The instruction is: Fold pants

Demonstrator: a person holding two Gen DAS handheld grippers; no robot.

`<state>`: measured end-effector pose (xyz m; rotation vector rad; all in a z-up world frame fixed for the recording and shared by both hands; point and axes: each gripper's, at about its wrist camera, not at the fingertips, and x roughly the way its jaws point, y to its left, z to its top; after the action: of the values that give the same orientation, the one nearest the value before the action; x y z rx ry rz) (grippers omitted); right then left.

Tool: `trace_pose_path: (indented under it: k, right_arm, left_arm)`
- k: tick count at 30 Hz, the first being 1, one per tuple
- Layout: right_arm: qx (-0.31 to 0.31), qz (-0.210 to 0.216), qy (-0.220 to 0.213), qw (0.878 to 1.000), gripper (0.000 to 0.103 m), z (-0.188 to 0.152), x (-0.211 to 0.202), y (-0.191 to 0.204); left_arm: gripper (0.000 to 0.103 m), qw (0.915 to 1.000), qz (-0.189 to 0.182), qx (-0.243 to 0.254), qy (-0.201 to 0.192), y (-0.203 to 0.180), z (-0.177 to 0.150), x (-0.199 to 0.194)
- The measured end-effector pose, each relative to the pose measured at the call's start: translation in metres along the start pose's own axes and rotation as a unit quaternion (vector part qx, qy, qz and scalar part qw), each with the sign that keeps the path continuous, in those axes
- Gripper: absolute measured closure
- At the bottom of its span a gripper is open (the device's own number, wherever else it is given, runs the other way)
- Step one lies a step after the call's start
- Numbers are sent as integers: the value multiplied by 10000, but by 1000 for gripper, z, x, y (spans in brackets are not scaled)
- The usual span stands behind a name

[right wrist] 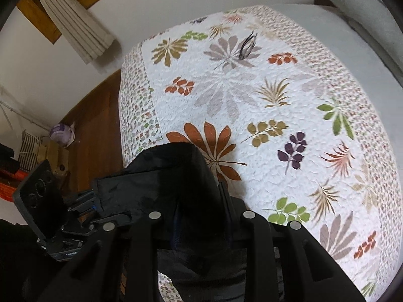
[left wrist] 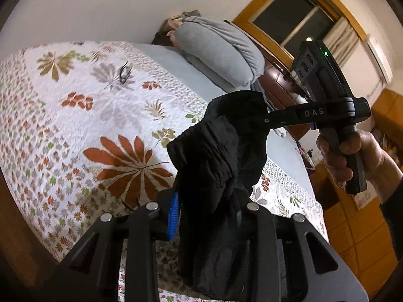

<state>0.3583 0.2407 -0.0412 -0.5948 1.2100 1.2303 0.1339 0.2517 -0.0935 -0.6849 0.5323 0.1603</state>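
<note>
Both grippers clamp the black pants (left wrist: 216, 151), held up off the bed's floral quilt (left wrist: 83, 115). Left gripper (left wrist: 201, 216) fingers pinch bunched waistband fabric; right gripper (right wrist: 201, 216) fingers are closed on another part of the same edge. Looks like the lift-and-spread step. To do it well: keep both grips firm, pull hands apart level until the edge goes taut, then lower flat onto the quilt.

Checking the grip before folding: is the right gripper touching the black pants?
Touching. The left wrist view shows the right gripper closed on a bunched corner of the black pants.
</note>
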Motion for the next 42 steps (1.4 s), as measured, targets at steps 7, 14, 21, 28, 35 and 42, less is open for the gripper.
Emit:
trace_pose_path:
  k: [7,14,21,28,35,42]
  right_arm:
    - [134,-143,-340,9992,76,-24,-38,3]
    - [252,-351,-594,9973,76,-49,-75,4]
    - [474,-500,-901,9935,76,-86,-112,-4]
    - [721,-552,-1179,9889,76,-122,-137,-19]
    - [714,-671,-1374,9857,76,-157,-160,-32]
    - [850,-665,-1548,9820,76,-195,-177,-54]
  left_arm:
    - [74,9993,-26,366,-6,-30,0,-15]
    - [74,9970,-100,767,-35,-65,-2,-28]
    - [74,9924,-208,1215,3,-105,-6,-36]
    - [74,9875,-355,1535,80,-143,-14,-37]
    - [75,9809,-468,1883,159,-176,-24,-34]
    - [75,9720,-614,2254,258,-219,-43,-26]
